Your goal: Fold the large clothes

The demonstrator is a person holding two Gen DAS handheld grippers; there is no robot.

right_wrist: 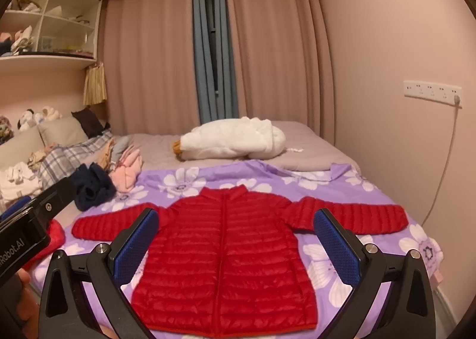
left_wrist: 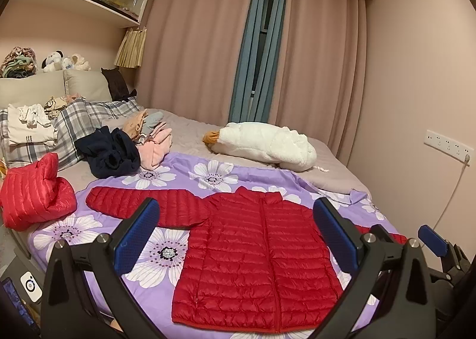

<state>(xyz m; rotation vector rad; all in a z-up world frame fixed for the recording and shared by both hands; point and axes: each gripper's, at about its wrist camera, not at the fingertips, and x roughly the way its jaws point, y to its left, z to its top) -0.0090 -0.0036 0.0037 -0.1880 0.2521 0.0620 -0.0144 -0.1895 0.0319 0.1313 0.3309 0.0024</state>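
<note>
A red quilted puffer jacket [left_wrist: 255,261] [right_wrist: 226,258] lies flat, front up and zipped, on a purple floral sheet [left_wrist: 166,252] [right_wrist: 327,273], both sleeves spread out sideways. My left gripper [left_wrist: 235,237] hovers above the jacket's lower part, open, nothing between its blue pads. My right gripper [right_wrist: 236,239] is likewise open over the jacket's body, empty. The right gripper's blue pad [left_wrist: 433,240] peeks in at the right edge of the left wrist view; the left gripper's body [right_wrist: 26,226] shows at the left of the right wrist view.
A second red puffer garment [left_wrist: 35,190] sits bundled at the bed's left edge. A navy garment [left_wrist: 110,151], pink clothes [left_wrist: 156,145] and plaid pillows [left_wrist: 71,127] lie behind it. A white goose plush [left_wrist: 264,144] [right_wrist: 235,138] rests farther back. A wall with a socket strip [right_wrist: 431,92] is at right.
</note>
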